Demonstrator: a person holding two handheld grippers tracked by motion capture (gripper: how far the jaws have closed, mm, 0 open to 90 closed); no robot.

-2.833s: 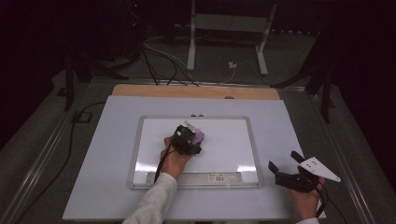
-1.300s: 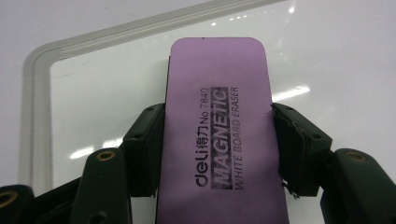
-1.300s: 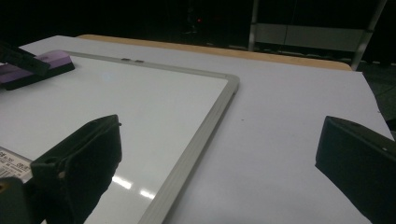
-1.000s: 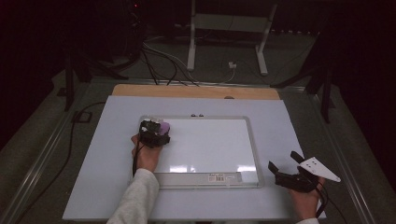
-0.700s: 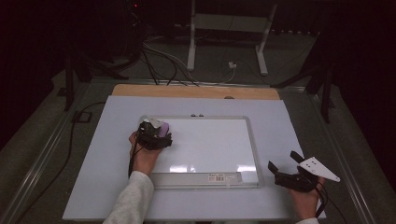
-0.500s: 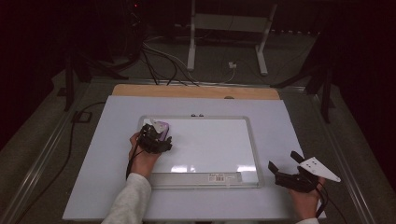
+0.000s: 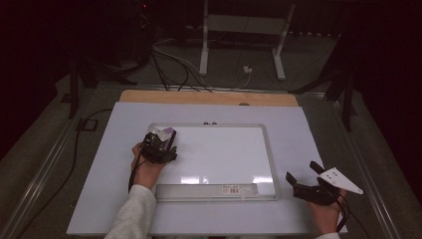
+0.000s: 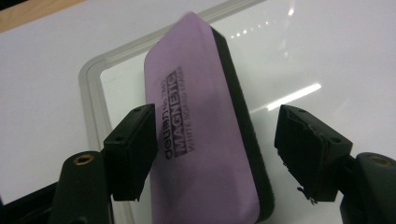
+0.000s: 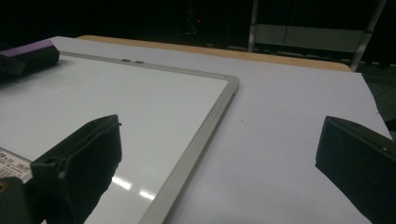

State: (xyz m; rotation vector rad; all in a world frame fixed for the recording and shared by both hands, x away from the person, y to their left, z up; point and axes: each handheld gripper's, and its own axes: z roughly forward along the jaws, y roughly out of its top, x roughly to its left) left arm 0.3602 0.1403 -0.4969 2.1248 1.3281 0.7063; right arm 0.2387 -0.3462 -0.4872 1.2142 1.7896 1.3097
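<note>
A purple whiteboard eraser with a black felt side lies at the top left corner of the whiteboard. In the high view the eraser sticks out ahead of my left gripper. My left gripper straddles the eraser. Its jaws have just been closing a little, and a gap still shows between the right pad and the felt. My right gripper rests open on the table's front right, with nothing between its jaws. From there the eraser shows far left.
The whiteboard's grey frame lies on a white table cover, with a labelled tray along its near edge. A wooden strip runs along the back. Cables and stand legs lie beyond the table.
Since the oldest frame my left hand has carried the eraser from mid-board to the top left corner. Over the last second it barely shifted. The right hand stayed put.
</note>
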